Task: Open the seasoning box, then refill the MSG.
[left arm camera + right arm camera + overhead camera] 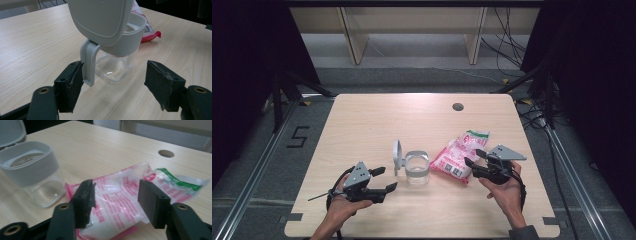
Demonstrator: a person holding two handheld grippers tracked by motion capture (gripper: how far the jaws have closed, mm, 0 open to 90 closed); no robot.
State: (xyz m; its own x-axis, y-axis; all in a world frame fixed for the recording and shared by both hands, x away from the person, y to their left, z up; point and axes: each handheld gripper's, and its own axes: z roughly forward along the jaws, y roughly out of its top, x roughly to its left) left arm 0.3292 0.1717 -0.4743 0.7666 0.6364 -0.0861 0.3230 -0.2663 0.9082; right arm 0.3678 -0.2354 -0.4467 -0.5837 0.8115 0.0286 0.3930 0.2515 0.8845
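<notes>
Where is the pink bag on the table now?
In the high view the pink bag lies right of centre, between the clear jar and the right gripper.

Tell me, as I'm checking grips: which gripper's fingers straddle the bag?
The right gripper: its open fingers flank the pink bag; the left gripper faces the jar.

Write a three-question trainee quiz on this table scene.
1. True or false: the jar's lid is shut.
2. Which claw is nearest the bag: left or right?
3. What sits between the right claw's jaws in its own view?

Key:
1. False; the lid stands open.
2. Right.
3. The bag, with the jaws open around it.
</notes>
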